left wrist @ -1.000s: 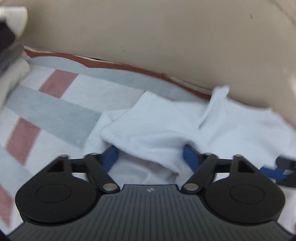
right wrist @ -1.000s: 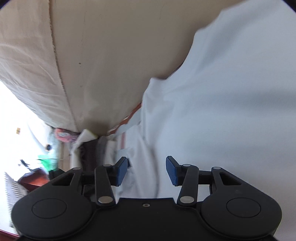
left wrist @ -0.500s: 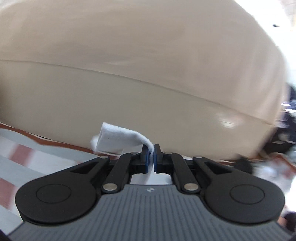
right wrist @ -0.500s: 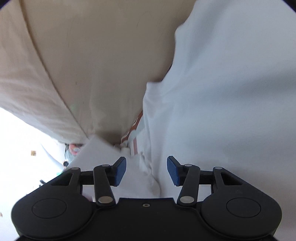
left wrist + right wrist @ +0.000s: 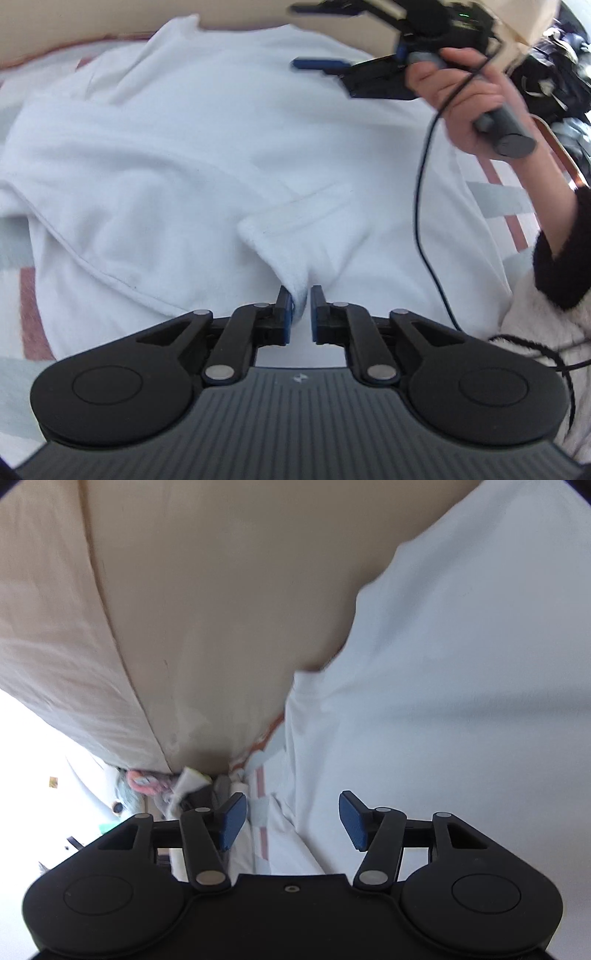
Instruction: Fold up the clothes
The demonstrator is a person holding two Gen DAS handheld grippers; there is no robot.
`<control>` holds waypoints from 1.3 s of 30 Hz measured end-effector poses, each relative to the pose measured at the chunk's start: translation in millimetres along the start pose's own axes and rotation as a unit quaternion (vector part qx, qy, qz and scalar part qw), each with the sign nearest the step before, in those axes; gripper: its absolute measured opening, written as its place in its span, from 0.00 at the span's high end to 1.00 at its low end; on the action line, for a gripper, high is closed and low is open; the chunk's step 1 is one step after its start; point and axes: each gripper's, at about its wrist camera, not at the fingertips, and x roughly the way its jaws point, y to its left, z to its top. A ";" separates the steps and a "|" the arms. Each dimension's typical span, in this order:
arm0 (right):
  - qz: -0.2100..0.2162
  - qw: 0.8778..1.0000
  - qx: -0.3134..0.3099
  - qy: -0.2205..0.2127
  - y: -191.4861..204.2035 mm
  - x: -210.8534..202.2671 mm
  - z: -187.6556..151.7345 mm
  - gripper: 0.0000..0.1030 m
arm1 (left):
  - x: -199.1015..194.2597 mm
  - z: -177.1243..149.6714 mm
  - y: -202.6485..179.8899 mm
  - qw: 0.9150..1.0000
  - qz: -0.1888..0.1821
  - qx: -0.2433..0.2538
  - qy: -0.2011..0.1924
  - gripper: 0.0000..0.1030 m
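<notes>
Right now, a white garment (image 5: pixel 177 155) is lying spread across a bed cover (image 5: pixel 22 295) striped in grey, white and dusty red, with a beige cushioned backing (image 5: pixel 221 590) rising behind it. The left gripper (image 5: pixel 300 314) is pointing steeply down at the near part of the cloth. A bunched fold of the white fabric is sitting between its two blue pads (image 5: pixel 284 312), which are only narrowly apart; the jaws are easing open, and the fold is touching the left pad while a thin gap is showing beside the right one, so the cloth is no longer pinched.

Further off, over the far right part of the garment, a person's right hand (image 5: pixel 469 99) is gripping the handle of the right gripper (image 5: pixel 319 37), with a dark sleeve (image 5: pixel 561 266) at the wrist and a black cable (image 5: pixel 421 184) hanging down across the cloth. Seen from its own camera, the right gripper's fingers (image 5: pixel 231 821) are standing wide apart and opening further, with nothing between them. It is hovering near the garment's edge, where a strip of striped cover is showing, and the white cloth is filling the right side of that view. A blurred heap of coloured items (image 5: pixel 147 781) is lying far off beside the cushion.
</notes>
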 end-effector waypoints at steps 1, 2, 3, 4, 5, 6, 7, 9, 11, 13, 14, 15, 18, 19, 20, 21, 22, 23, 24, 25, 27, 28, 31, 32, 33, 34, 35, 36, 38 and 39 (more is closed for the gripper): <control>-0.006 1.000 -0.005 0.006 1.0 3.0 -1.6 0.40 | -5.2 0.8 -1.2 1.000 0.001 0.003 -0.003 0.79; -0.010 1.000 -0.011 0.010 2.7 5.0 -3.4 0.40 | -12.3 3.7 -3.4 1.000 0.006 0.007 -0.011 0.72; -0.013 1.000 -0.017 0.014 4.9 6.3 -5.4 0.40 | -18.5 6.3 -2.1 1.000 0.016 0.010 -0.021 0.70; -0.016 0.999 -0.024 0.018 7.3 7.3 -7.3 0.40 | -23.8 12.4 2.3 0.999 0.026 0.008 -0.031 0.66; -0.018 0.999 -0.032 0.022 9.9 8.2 -9.2 0.40 | -31.1 17.2 8.4 0.998 0.040 -0.001 -0.044 0.66; -0.022 0.999 -0.040 0.026 11.9 9.4 -10.7 0.40 | -37.6 22.9 15.2 0.997 0.055 -0.012 -0.056 0.65; -0.028 0.998 -0.048 0.029 13.5 11.0 -12.1 0.40 | -41.2 32.3 24.5 0.995 0.070 -0.028 -0.067 0.64; -0.041 0.997 -0.062 0.037 15.4 13.9 -15.0 0.40 | -49.2 45.2 45.8 0.988 0.109 -0.063 -0.088 0.63; -0.073 0.994 -0.070 0.044 16.2 16.7 -19.0 0.40 | -53.2 51.6 67.7 0.978 0.170 -0.087 -0.088 0.67; -0.119 0.987 -0.096 0.052 18.9 17.9 -24.4 0.40 | -57.3 56.7 84.4 0.968 0.211 -0.107 -0.081 0.67; -0.148 0.981 -0.116 0.058 22.0 20.2 -28.5 0.40 | -60.0 58.7 91.8 0.965 0.219 -0.120 -0.081 0.67; -0.168 0.975 -0.132 0.064 22.9 21.9 -32.2 0.40 | -62.7 59.8 99.0 0.963 0.212 -0.141 -0.090 0.67; -0.187 0.969 -0.140 0.084 15.4 29.8 -35.6 0.40 | -69.5 64.1 122.5 0.953 0.189 -0.205 -0.115 0.67; -0.188 0.968 -0.137 0.089 12.3 33.2 -35.6 0.40 | -68.5 66.6 132.9 0.949 0.183 -0.227 -0.117 0.67; -0.187 0.968 -0.137 0.092 11.6 35.9 -35.3 0.40 | -62.9 69.9 142.3 0.945 0.181 -0.248 -0.114 0.67; -0.184 0.969 -0.138 0.094 12.8 38.1 -35.0 0.40 | -56.1 72.0 151.0 0.940 0.184 -0.266 -0.107 0.67; -0.182 0.968 -0.142 0.096 14.8 40.8 -35.0 0.40 | -49.3 72.7 158.9 0.935 0.188 -0.284 -0.099 0.67; -0.182 0.967 -0.148 0.098 17.3 43.8 -35.4 0.40 | -42.6 71.5 166.1 0.930 0.189 -0.302 -0.093 0.67; -0.182 0.966 -0.152 0.100 18.9 46.7 -35.8 0.40 | -36.6 70.2 173.0 0.924 0.189 -0.319 -0.088 0.67; -0.182 0.966 -0.154 0.101 19.7 49.3 -36.1 0.40 | -33.5 68.2 178.7 0.921 0.185 -0.333 -0.087 0.67; -0.179 0.966 -0.156 0.105 20.1 50.0 -36.1 0.40 | -25.3 66.3 186.0 0.917 0.182 -0.346 -0.078 0.71; -0.177 0.966 -0.156 0.107 19.1 47.7 -35.6 0.40 | -22.2 66.9 183.8 0.918 0.195 -0.339 -0.073 0.83; -0.166 0.968 -0.149 0.110 14.6 41.5 -32.8 0.40 | -28.3 63.4 173.5 0.921 0.202 -0.321 -0.092 0.94; -0.163 0.969 -0.146 0.111 13.4 40.5 -32.1 0.40 | -33.8 60.0 172.1 0.919 0.195 -0.325 -0.105 0.94; -0.161 0.970 -0.145 0.112 12.8 40.1 -31.8 0.40 | -42.3 54.3 172.0 0.915 0.185 -0.335 -0.128 0.95; -0.160 0.970 -0.145 0.113 12.6 40.2 -31.7 0.40 | -50.8 47.8 172.4 0.909 0.174 -0.346 -0.152 0.95; -0.160 0.970 -0.145 0.114 12.9 40.8 -31.8 0.40 | -58.9 37.9 175.3 0.901 0.162 -0.363 -0.177 0.95; -0.160 0.970 -0.146 0.114 13.2 41.2 -31.9 0.40 | -67.0 28.0 178.2 0.891 0.149 -0.379 -0.201 0.95; -0.161 0.969 -0.148 0.114 13.5 41.7 -32.2 0.40 | -74.6 -0.5 186.6 0.864 0.111 -0.429 -0.237 0.94; -0.161 0.969 -0.149 0.114 13.6 41.9 -32.4 0.40 | -70.9 -16.1 192.3 0.849 0.100 -0.464 -0.233 0.94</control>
